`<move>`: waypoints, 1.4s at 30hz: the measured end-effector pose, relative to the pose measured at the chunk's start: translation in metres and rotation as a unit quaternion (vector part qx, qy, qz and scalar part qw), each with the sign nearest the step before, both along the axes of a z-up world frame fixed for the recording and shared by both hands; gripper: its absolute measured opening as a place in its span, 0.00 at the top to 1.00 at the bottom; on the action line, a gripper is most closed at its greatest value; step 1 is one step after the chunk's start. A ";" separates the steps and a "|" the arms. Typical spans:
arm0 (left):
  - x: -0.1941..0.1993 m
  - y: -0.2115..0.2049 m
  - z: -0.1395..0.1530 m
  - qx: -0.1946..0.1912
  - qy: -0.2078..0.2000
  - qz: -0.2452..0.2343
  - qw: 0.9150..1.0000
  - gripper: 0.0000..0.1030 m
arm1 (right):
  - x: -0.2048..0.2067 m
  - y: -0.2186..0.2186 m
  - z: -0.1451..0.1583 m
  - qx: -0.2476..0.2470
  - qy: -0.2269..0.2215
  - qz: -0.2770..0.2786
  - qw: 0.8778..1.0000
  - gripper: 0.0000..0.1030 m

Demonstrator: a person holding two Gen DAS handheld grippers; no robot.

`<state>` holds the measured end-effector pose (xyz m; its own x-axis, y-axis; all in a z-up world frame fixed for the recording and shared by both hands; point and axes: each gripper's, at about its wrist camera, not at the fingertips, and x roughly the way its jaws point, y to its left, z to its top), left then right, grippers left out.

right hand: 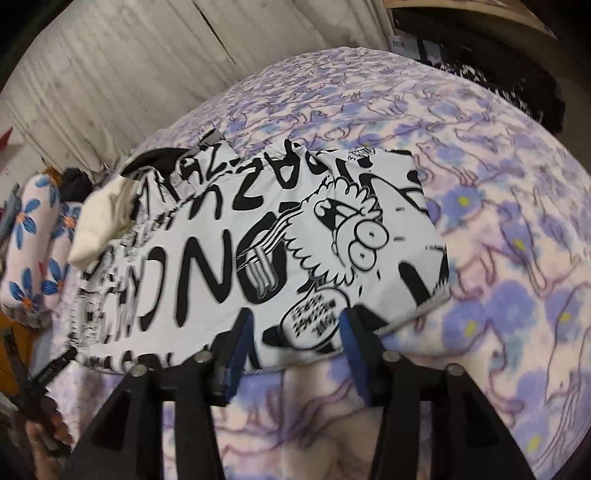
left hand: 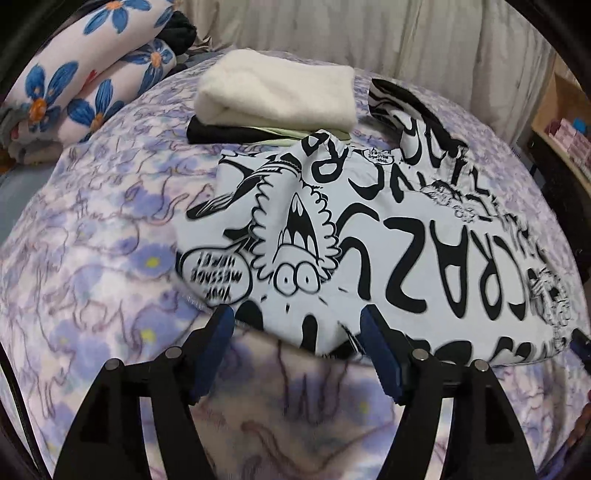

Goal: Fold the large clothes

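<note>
A white garment with black cartoon lettering (left hand: 369, 236) lies folded flat on the purple floral bedspread (left hand: 92, 258). My left gripper (left hand: 295, 326) is open at its near edge, and the hem lies loose between the blue pads (left hand: 218, 332) without being pinched. In the right wrist view the same garment (right hand: 229, 266) stretches to the left. My right gripper (right hand: 295, 332) is open over its near right corner, and the cloth rests between the fingers (right hand: 352, 332) unpressed. At the lower left of that view a hand (right hand: 48, 432) holds the left gripper.
A cream folded item (left hand: 277, 92) sits on a black folded one (left hand: 221, 131) just beyond the garment. Rolled bedding with blue flowers (left hand: 85, 74) lies at the far left. A pale curtain (left hand: 424, 33) hangs behind the bed, and shelving (left hand: 565, 122) stands to the right.
</note>
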<state>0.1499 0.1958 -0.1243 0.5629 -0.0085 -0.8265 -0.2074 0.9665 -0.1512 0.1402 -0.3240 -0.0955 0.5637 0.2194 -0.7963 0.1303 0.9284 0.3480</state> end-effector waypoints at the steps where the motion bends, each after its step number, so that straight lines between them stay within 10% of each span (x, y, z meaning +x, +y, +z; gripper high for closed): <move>1: -0.005 0.003 -0.001 -0.012 0.004 0.001 1.000 0.33 | -0.002 -0.001 0.000 0.010 0.001 -0.001 1.000 0.45; 13: -0.025 0.035 -0.057 -0.153 0.027 0.063 0.986 0.33 | -0.002 -0.017 -0.045 0.125 0.041 -0.043 0.990 0.44; 24: 0.022 0.039 -0.063 -0.156 -0.006 0.086 0.984 0.31 | 0.038 -0.022 -0.074 0.149 0.035 -0.088 0.984 0.42; 28: 0.034 0.035 -0.065 -0.132 -0.013 0.109 0.985 0.51 | 0.048 -0.018 -0.076 0.128 0.024 -0.091 0.987 0.44; 33: 0.028 0.036 -0.053 -0.127 -0.038 0.109 0.985 0.88 | 0.046 -0.017 -0.066 0.094 -0.002 -0.093 0.991 0.78; 42: 0.005 0.024 -0.011 -0.095 -0.044 0.117 0.988 0.92 | 0.029 -0.013 -0.027 0.068 -0.038 -0.092 0.993 0.88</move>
<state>0.1547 0.2202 -0.1357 0.6369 -0.0192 -0.7707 -0.3999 0.8465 -0.3516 0.1694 -0.3368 -0.1229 0.6610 0.2105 -0.7203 0.2618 0.8349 0.4842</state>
